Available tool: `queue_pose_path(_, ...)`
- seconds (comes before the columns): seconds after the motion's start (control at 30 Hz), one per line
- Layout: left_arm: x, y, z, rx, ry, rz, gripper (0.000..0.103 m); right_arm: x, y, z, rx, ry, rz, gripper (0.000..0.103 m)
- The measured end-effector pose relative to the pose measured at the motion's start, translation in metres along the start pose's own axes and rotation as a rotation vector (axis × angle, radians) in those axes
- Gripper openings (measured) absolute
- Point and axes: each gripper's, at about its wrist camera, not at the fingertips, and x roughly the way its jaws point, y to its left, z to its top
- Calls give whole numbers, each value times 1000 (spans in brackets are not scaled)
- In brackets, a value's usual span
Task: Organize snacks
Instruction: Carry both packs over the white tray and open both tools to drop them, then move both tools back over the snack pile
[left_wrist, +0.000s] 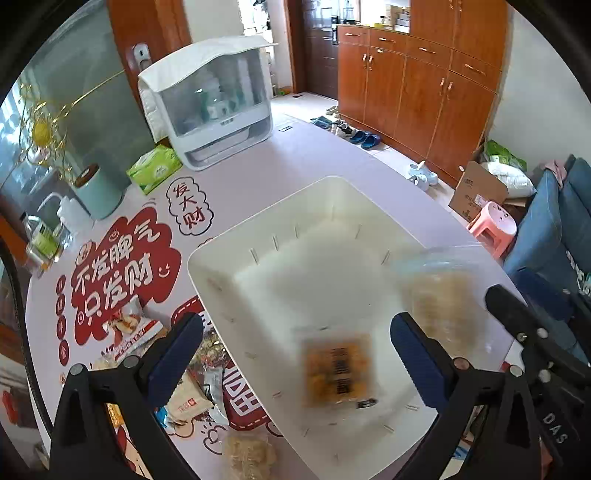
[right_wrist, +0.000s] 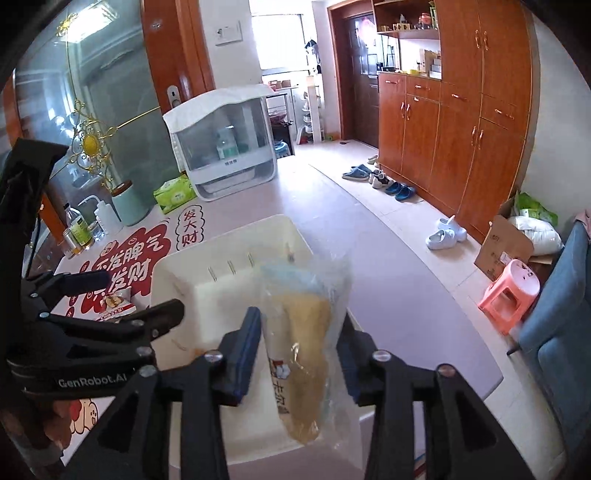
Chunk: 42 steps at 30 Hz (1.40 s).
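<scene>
While the left gripper (left_wrist: 295, 354) gapes wide over the white plastic bin (left_wrist: 258, 254), a blurred orange snack packet (left_wrist: 338, 369) lies below in it, long axis toward the camera; the right gripper (right_wrist: 299, 354) is parted, a clear pastry bag (right_wrist: 306, 332) upright between its pads.

Home entryway, wooden cabinets (right_wrist: 454, 122), shoes (right_wrist: 384, 181) on floor, sofa (right_wrist: 561, 314), pink stool (right_wrist: 511, 291)

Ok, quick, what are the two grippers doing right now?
Left gripper: open, holding nothing.
Right gripper: snack bag between its jaws; gripped or loose, cannot tell.
</scene>
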Motion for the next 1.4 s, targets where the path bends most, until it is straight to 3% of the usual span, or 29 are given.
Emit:
queue_pose_path(0.13,1,9,-3,-43,19,-1,101,-9,-5,1,1,-45,-16,57)
queue_pose_path(0.23,0,14,-6,-61,25,1,101,-13,-5,4,2,-61,-15,61)
queue_pose_path(1.0,-12,35,-38,-106,44,73,101,-1,24,-12,-50,28,-4,61)
queue_pose_path(1.4,-21,83,-69,-181,73,140,101,0,62,-20,-106,55,27,61)
